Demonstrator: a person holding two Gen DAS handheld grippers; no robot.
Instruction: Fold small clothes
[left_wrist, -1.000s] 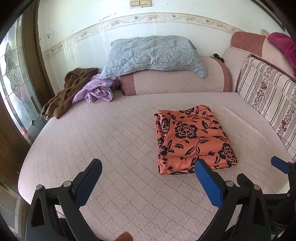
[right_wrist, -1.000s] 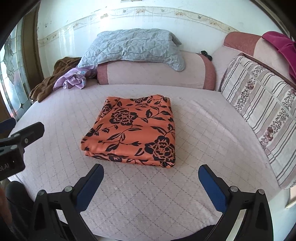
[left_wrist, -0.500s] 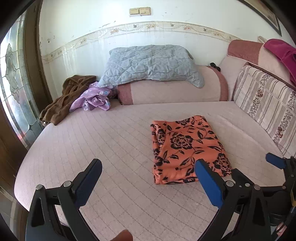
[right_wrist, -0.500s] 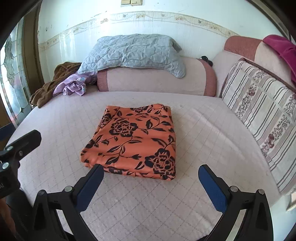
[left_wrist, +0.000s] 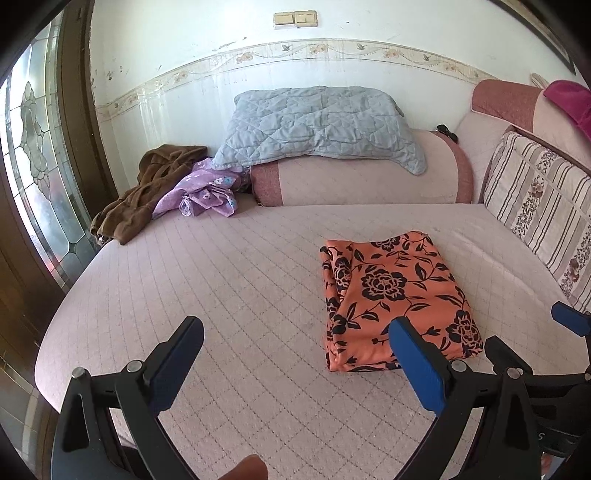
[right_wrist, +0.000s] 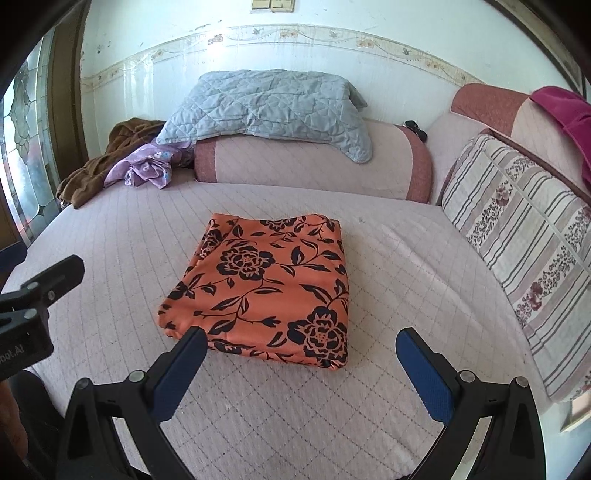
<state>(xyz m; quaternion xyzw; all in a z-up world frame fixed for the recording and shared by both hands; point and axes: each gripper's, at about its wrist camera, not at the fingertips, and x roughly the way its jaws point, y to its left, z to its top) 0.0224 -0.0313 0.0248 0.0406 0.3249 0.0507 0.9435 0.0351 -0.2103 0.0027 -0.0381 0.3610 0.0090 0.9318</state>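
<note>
An orange garment with black flowers lies folded into a flat rectangle on the pink quilted bed. My left gripper hovers open above the bed, left of and nearer than the garment, with nothing between its blue pads. My right gripper is open too, held just short of the garment's near edge and holding nothing. In the left wrist view the right gripper's fingers show at the right edge. In the right wrist view the left gripper's black finger shows at the left.
A brown garment and a crumpled purple floral garment lie at the bed's far left corner. A grey quilted pillow rests on a pink bolster at the back. A striped cushion lines the right side. A glass door stands left.
Both grippers have drawn back and risen from the folded orange garment, so it looks smaller and farther in both views. Both stayed open. The garment has not moved.
</note>
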